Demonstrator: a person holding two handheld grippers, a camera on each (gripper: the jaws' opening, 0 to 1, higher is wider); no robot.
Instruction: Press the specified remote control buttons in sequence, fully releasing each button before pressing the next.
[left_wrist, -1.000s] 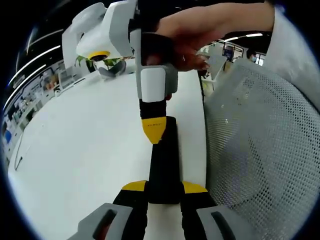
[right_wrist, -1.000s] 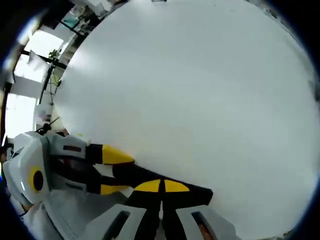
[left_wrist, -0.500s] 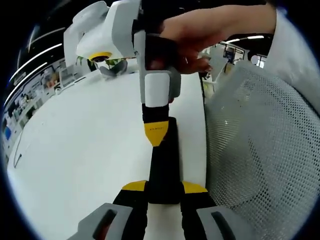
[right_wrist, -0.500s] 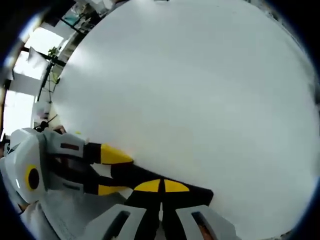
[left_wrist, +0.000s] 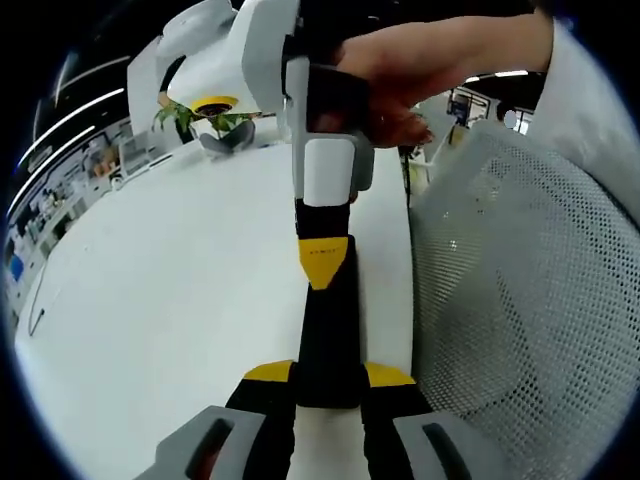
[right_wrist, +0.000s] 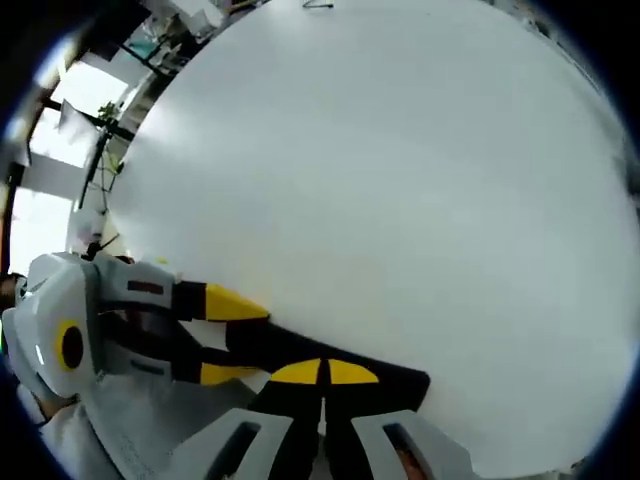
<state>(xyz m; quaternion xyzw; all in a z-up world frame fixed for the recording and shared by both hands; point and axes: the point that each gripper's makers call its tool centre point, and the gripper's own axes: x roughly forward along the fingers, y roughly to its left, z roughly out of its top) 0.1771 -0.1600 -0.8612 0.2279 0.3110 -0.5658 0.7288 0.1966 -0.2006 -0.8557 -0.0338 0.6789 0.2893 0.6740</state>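
A long black remote control (left_wrist: 327, 330) is clamped at its near end between the 2 yellow-tipped jaws of the left gripper (left_wrist: 328, 375), above a white table (left_wrist: 170, 300). From above, the right gripper (left_wrist: 325, 262) is pressed tip-down on the remote, its jaws closed together, held by a hand (left_wrist: 420, 70). White mesh (left_wrist: 520, 300) is seen alongside. In the right gripper view, the remote (right_wrist: 340, 360) lies under the closed tips (right_wrist: 323, 372), with the left gripper (right_wrist: 215, 335) clamping its end.
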